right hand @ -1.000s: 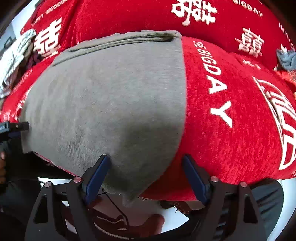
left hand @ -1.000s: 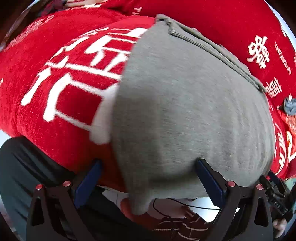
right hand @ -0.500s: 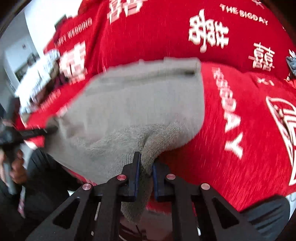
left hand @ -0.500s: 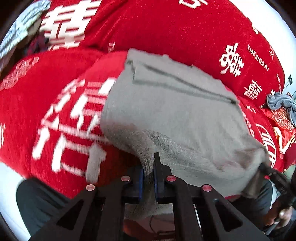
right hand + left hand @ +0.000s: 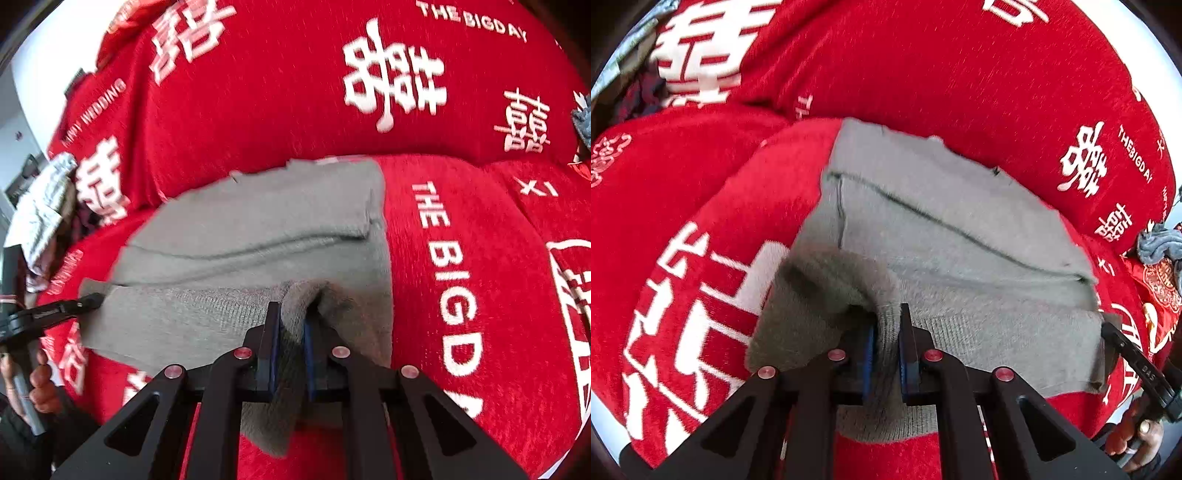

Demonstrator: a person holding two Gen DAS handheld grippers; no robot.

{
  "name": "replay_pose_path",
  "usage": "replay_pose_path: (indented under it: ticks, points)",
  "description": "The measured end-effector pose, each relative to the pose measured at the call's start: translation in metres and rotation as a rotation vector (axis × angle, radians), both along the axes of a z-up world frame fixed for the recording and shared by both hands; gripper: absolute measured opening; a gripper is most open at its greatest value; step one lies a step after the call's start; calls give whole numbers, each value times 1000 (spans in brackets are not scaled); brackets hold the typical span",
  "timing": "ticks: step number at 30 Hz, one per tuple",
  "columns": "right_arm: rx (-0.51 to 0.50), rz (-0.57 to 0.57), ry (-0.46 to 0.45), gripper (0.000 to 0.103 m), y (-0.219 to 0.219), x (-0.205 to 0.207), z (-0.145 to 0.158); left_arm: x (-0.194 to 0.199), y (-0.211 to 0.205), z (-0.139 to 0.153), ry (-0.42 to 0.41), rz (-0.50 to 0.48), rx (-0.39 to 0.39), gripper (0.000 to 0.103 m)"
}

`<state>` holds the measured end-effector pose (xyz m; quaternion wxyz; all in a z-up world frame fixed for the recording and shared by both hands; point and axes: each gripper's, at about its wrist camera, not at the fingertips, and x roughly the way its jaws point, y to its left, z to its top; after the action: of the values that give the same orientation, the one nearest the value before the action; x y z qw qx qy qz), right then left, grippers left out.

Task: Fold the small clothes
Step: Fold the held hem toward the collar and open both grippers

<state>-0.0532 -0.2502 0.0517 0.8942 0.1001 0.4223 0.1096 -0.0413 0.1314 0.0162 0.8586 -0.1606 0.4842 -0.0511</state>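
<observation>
A grey knitted garment [image 5: 960,236] lay on a red cover [image 5: 923,74] with white lettering, its near edge lifted. The left gripper [image 5: 886,347] and right gripper [image 5: 290,343] each pinched a corner of that edge between narrow jaws.

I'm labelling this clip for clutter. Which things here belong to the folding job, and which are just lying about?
In the job:
- grey garment
- left gripper, shut on its near edge
- right gripper, shut on the same edge

Lying about:
- blue-grey cloth
- pale crumpled fabric
- red printed cover underneath

Grey garment [image 5: 960,258] hem behind fingers [image 5: 907,343]
</observation>
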Motion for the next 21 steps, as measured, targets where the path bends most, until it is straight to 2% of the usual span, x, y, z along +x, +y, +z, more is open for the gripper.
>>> replay_pose_path:
  ticks: [2,3,5,7,9,10,14,17,19,21]
  points:
    - [19,-4,25,15,-2,4,-7,1,5,-5,7,1,-36,32]
    - [40,-10,41,18,-5,6,-9,0,9,-5,0,-8,-81,37]
    - [65,-5,49,24,-8,4,-8,-5,14,-1,0,-24,-136,69]
    - [73,-2,25,36,-12,-5,0,-20,21,10,-36,13,-128,85]
    - [77,-11,-13,66,-18,-22,7,-34,26,17,-73,10,-130,86]
    - [85,-17,-30,70,-22,-29,9,-40,28,19,-77,-1,-136,86]
    - [124,-16,-22,71,-25,-45,7,-46,20,11,-41,-33,-129,86]
    - [143,4,-4,71,-20,-44,2,-42,3,6,-32,-53,-55,86]
    - [134,14,-1,70,-15,-43,1,-39,-6,6,-36,-63,-39,86]
    - [156,32,12,63,-13,-39,-1,-37,-12,7,-34,-79,-47,86]
